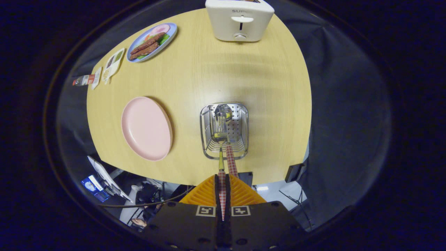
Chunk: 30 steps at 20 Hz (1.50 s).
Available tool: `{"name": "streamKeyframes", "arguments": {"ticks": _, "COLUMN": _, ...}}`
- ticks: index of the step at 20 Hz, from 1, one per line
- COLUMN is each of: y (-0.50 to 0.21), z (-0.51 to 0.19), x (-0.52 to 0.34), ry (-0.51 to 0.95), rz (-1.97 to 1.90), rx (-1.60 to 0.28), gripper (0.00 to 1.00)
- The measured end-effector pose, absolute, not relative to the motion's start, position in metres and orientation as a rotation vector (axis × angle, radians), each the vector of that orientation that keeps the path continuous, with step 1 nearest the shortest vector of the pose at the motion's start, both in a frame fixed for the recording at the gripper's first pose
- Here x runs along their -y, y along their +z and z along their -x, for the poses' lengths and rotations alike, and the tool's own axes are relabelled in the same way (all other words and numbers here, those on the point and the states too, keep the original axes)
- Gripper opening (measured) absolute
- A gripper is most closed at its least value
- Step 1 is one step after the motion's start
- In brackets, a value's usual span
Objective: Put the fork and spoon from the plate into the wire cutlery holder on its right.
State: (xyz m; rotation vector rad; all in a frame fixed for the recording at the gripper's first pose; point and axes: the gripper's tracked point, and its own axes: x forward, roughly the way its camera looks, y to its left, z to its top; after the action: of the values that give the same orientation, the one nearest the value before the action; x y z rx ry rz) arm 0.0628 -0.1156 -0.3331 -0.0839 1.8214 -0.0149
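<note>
The jaws are clamping the checked handle of a utensil [221, 158], seemingly the fork, hanging it head-down over the holder [224, 130] so it drops in beside another utensil [230, 157]. The plate [146, 128] is lying bare, left of the holder.

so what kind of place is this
Likely a staged kitchen table in a recording booth: a toaster, a plate of food and a wire cutlery holder on a wooden table.

Even overhead light on the table [244, 76]; glare inside the holder [224, 129]; edges bend and dim.
</note>
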Motion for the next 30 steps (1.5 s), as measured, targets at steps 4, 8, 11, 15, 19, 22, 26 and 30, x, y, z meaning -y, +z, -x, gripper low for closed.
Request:
{"name": "streamKeyframes", "arguments": {"ticks": 4, "y": -0.338, "z": -0.067, "x": 0.116, "ry": -0.034, "rz": 0.062, "rx": -1.832, "gripper": 0.04}}
{"name": "streamKeyframes", "arguments": {"ticks": 8, "y": -0.342, "z": -0.062, "x": 0.110, "ry": -0.015, "rz": 0.029, "rx": -1.864, "gripper": 0.04}}
{"name": "streamKeyframes", "arguments": {"ticks": 11, "y": -0.339, "z": -0.068, "x": 0.110, "ry": -0.012, "rz": 0.048, "rx": -1.823, "gripper": 0.09}}
{"name": "streamKeyframes", "arguments": {"ticks": 15, "y": -0.335, "z": -0.073, "x": 0.106, "ry": -0.010, "rz": 0.057, "rx": -1.750, "gripper": 0.25}}
{"name": "streamKeyframes", "arguments": {"ticks": 19, "y": -0.324, "z": -0.075, "x": 0.096, "ry": 0.016, "rz": 0.061, "rx": -1.662, "gripper": 0.40}}
{"name": "streamKeyframes", "arguments": {"ticks": 22, "y": -0.313, "z": -0.083, "x": 0.080, "ry": 0.045, "rz": -0.001, "rx": -1.550, "gripper": 0.49}}
{"name": "streamKeyframes", "arguments": {"ticks": 26, "y": -0.291, "z": -0.100, "x": 0.066, "ry": 0.066, "rz": -0.018, "rx": -1.354, "gripper": 0.73}}
{"name": "streamKeyframes", "arguments": {"ticks": 30, "y": -0.270, "z": -0.105, "x": 0.048, "ry": 0.057, "rz": -0.027, "rx": -1.210, "gripper": 0.93}}
